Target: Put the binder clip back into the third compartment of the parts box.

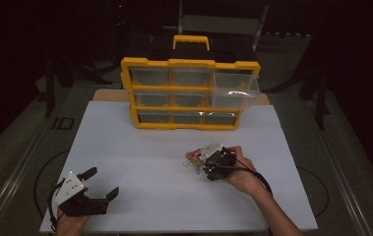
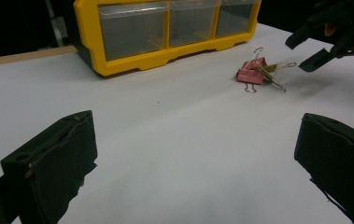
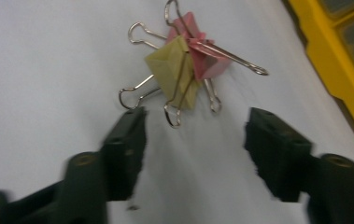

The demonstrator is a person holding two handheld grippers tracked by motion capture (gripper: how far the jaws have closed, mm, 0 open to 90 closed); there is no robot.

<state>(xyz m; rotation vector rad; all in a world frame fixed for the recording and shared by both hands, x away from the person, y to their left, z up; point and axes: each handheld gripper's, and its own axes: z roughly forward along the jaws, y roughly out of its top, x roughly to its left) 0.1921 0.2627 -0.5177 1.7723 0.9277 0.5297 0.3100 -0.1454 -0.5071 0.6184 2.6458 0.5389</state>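
A small pile of binder clips (image 1: pixel 194 157) lies on the white board (image 1: pixel 139 167), right of centre. In the right gripper view a yellow clip (image 3: pixel 172 70) rests against a pink clip (image 3: pixel 202 56), their wire handles splayed out. My right gripper (image 3: pixel 195 126) is open just short of them, its jaws either side of the nearest wire loop and not touching it. It sits beside the pile in the high view (image 1: pixel 201 163). My left gripper (image 1: pixel 104 181) is wide open near the front left edge, with nothing between its fingers (image 2: pixel 58 158). The left gripper view also has the clips (image 2: pixel 256 73) far off.
A yellow drawer cabinet (image 1: pixel 189 63) with clear drawers stands at the back of the board. Its upper right drawer (image 1: pixel 234 91) is pulled out. The cabinet's frame (image 3: pixel 333 60) runs along the right of the right gripper view. Dark surroundings lie beyond the board.
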